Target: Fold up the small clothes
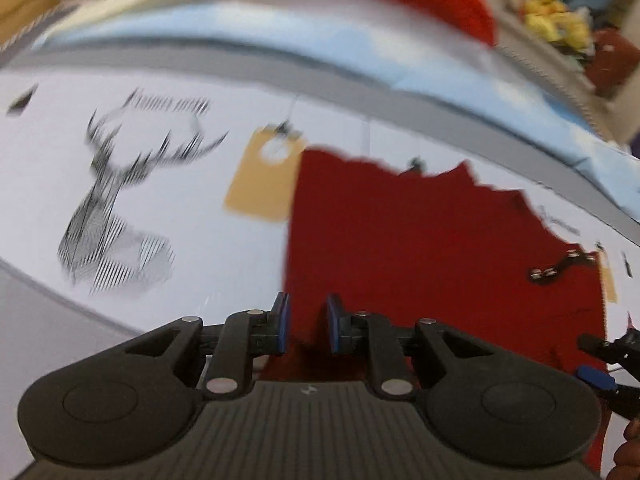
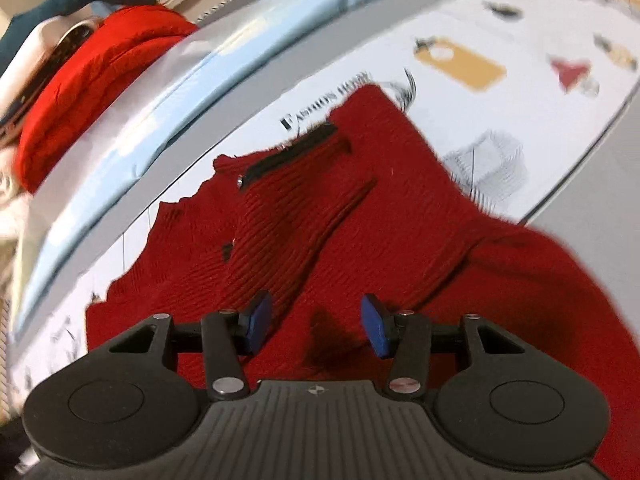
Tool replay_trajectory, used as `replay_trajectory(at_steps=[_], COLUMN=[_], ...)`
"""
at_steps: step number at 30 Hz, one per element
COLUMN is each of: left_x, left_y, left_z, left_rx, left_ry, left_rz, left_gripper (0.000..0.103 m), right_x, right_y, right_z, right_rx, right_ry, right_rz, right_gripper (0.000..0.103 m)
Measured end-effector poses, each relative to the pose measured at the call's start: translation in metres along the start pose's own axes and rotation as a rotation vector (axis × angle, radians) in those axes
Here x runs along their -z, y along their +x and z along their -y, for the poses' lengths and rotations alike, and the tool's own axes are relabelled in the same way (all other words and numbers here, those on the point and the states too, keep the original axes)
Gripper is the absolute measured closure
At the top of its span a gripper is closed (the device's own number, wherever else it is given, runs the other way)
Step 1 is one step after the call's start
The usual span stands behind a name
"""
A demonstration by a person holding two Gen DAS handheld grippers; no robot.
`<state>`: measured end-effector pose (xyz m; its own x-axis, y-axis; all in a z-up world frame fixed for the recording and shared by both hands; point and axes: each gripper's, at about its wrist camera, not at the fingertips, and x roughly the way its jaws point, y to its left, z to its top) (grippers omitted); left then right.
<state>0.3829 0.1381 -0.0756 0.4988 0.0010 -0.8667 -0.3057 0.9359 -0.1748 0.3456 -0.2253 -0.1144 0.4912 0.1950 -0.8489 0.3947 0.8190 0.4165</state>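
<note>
Both grippers point down at a dark red knit garment (image 2: 360, 220) lying on a white printed sheet (image 1: 200, 216). On the left gripper (image 1: 307, 322) the blue pads stand a little apart, with nothing squeezed between them. The right gripper (image 2: 316, 326) is open wider, above the red cloth. A brighter red garment (image 2: 92, 80) sits past the sheet.

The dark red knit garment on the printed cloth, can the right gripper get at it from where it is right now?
Probably yes. The right gripper hangs over the dark red knit garment with its jaws apart and nothing between them. Nothing lies between the pads and the fabric, though how close they are is unclear.
</note>
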Motion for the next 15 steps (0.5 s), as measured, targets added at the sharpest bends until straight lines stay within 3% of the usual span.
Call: replay_trajectory(at_steps=[8,15], left_x=[0.003,0.004], left_y=[0.000,0.001], left_z=[-0.012,-0.010], left_rx=[0.035,0.055], left_ry=[-0.042,-0.046], left_rz=[-0.014,-0.028], left_gripper=[0.080,0.080], right_x=[-0.004,-0.004], right_y=[0.034,0.053], right_z=[0.020,0.018], right_rx=[-0.126,-0.205], right_ry=[0.211,0.264], right_rz=[-0.019,0.003], right_gripper=[0.052,0.052])
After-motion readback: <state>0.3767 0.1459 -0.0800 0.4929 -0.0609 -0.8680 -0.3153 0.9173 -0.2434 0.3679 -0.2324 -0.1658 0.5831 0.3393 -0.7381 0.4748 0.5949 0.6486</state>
